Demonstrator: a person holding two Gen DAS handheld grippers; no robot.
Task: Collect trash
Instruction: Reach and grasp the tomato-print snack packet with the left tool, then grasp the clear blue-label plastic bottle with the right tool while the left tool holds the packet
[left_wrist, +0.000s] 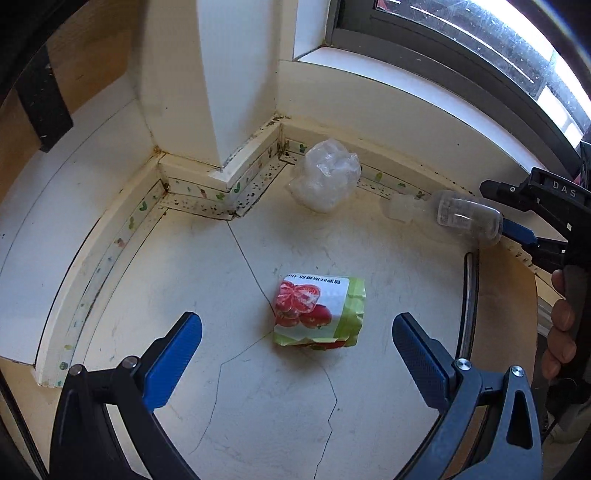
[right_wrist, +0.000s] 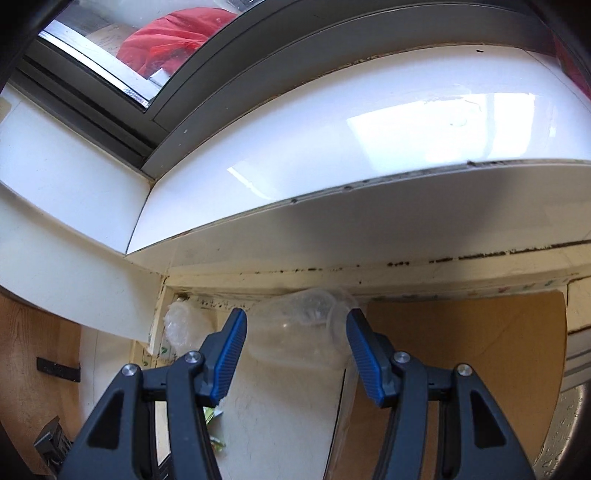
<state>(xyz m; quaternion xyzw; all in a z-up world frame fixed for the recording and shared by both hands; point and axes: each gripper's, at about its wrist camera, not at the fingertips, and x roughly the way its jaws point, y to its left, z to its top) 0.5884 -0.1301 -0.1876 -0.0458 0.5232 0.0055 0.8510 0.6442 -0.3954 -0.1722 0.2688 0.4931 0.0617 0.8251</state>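
A green snack packet (left_wrist: 319, 310) with a tomato picture lies on the cracked white counter (left_wrist: 240, 406). My left gripper (left_wrist: 297, 318) hovers above it, open, one blue finger to each side and neither touching. A crumpled clear plastic wrap (left_wrist: 325, 175) sits in the corner against the wall; it also shows as a clear plastic lump (right_wrist: 181, 325) left of the right gripper. My right gripper (right_wrist: 297, 314) is shut on a clear plastic bottle (right_wrist: 299, 332), both pads against its sides. In the left wrist view this bottle (left_wrist: 465, 218) sticks out leftwards from the right gripper (left_wrist: 509, 229), its cap towards the wrap.
A white window sill (right_wrist: 332, 155) and a dark window frame (right_wrist: 258, 55) overhang the back of the counter. A wall pillar (left_wrist: 221, 92) juts out at the back left, edged with speckled tape (left_wrist: 255, 184). A brown board (right_wrist: 461, 350) lies to the right, and a person's fingers (left_wrist: 561, 332) hold the right handle.
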